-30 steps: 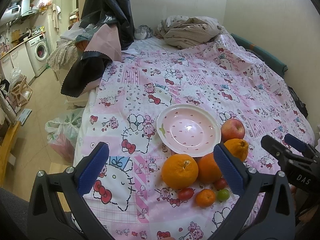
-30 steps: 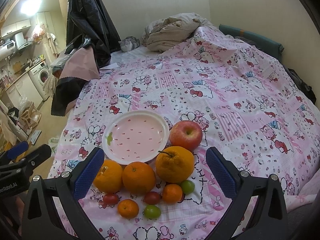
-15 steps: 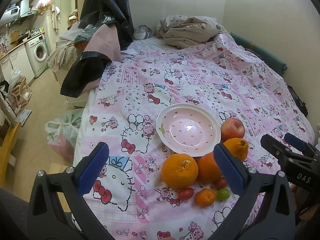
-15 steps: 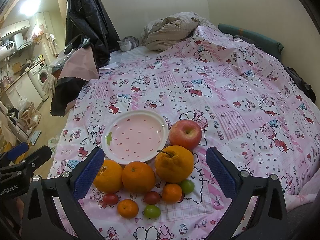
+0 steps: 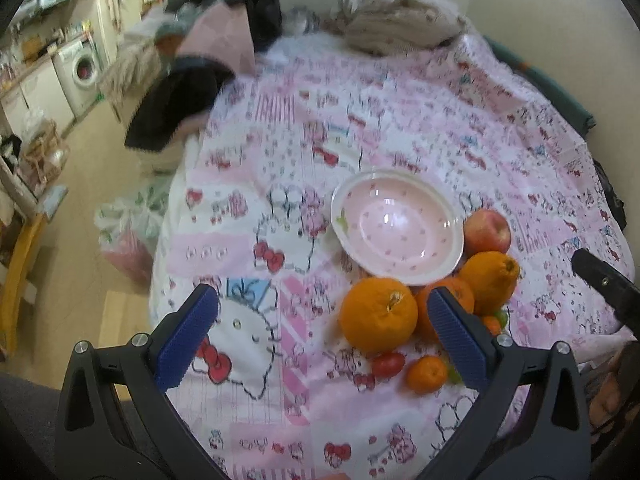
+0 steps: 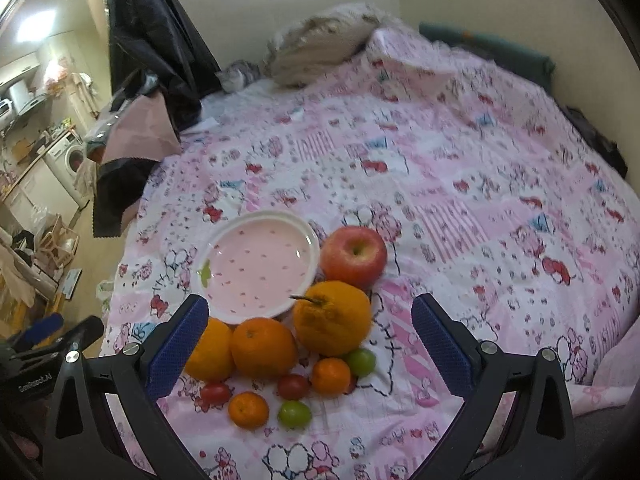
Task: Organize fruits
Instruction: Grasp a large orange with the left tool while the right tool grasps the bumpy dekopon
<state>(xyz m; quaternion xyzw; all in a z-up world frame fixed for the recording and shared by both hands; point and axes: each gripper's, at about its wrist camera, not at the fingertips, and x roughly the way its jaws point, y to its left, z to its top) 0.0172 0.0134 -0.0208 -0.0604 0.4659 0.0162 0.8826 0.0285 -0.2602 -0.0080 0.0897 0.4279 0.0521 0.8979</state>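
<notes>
An empty pink plate point(image 6: 260, 266) point(image 5: 396, 226) sits on the pink patterned bedspread. Beside it lie a red apple point(image 6: 354, 256) point(image 5: 487, 233), three large oranges point(image 6: 332, 318) point(image 6: 263, 347) point(image 5: 378, 314), small mandarins point(image 6: 248, 410), cherry tomatoes point(image 6: 215, 392) and green grapes point(image 6: 295, 413). My right gripper point(image 6: 310, 344) is open and empty, hovering above the fruit pile. My left gripper point(image 5: 320, 340) is open and empty, above the bed left of the fruit; the nearest orange lies between its fingers in view.
A crumpled blanket point(image 6: 320, 44) and dark clothes point(image 6: 152, 52) lie at the bed's far end. The bed's left edge drops to the floor, where a plastic bag point(image 5: 128, 232) sits. A wall runs along the right side.
Both grippers have moved forward and down toward the fruit; the plate and fruit appear larger. Both stay open. The fruits have not moved.
</notes>
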